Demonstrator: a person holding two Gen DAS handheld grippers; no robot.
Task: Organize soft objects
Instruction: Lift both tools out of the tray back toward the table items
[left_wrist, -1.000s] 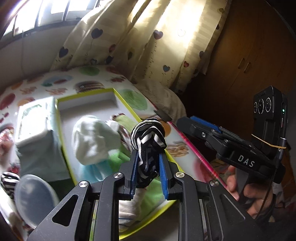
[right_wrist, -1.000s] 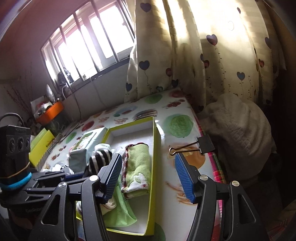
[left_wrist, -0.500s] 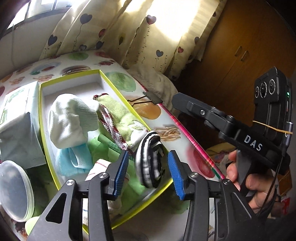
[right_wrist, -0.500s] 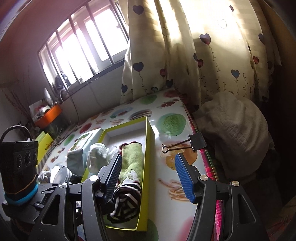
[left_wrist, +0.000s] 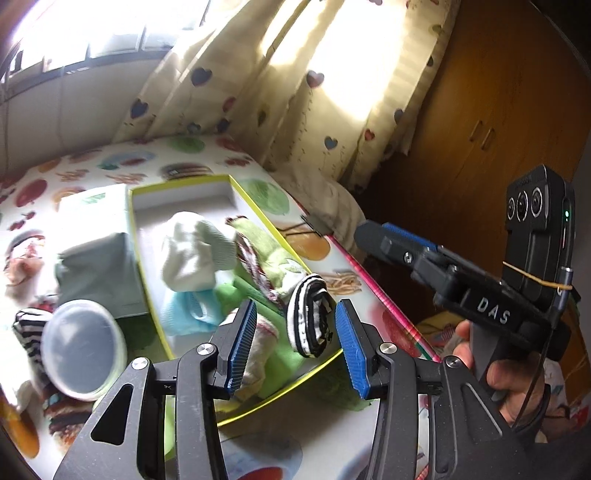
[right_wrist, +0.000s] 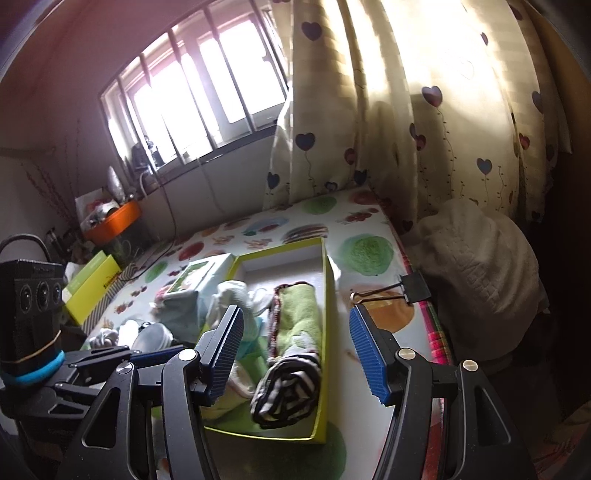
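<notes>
A black-and-white striped sock roll (left_wrist: 309, 316) lies in the near right corner of the yellow-rimmed box (left_wrist: 177, 188), also in the right wrist view (right_wrist: 288, 391). The box (right_wrist: 325, 280) also holds a green rolled towel (right_wrist: 297, 314), a white sock bundle (left_wrist: 195, 254) and a light blue cloth (left_wrist: 188, 314). My left gripper (left_wrist: 293, 345) is open and empty just above and behind the striped roll. My right gripper (right_wrist: 295, 350) is open and empty above the box's near end; it shows at the right in the left wrist view (left_wrist: 399, 240).
A teal tissue box (left_wrist: 96, 258) stands left of the yellow-rimmed box. A clear round lid (left_wrist: 83, 349) and another striped sock (left_wrist: 27, 328) lie at the near left. A black binder clip (right_wrist: 402, 290) lies right of the box. A yellow carton (right_wrist: 92, 288) sits far left.
My left gripper opened and let the striped sock roll drop into the box's near right corner, then drew back and up. The right gripper stayed open and shifted little.
</notes>
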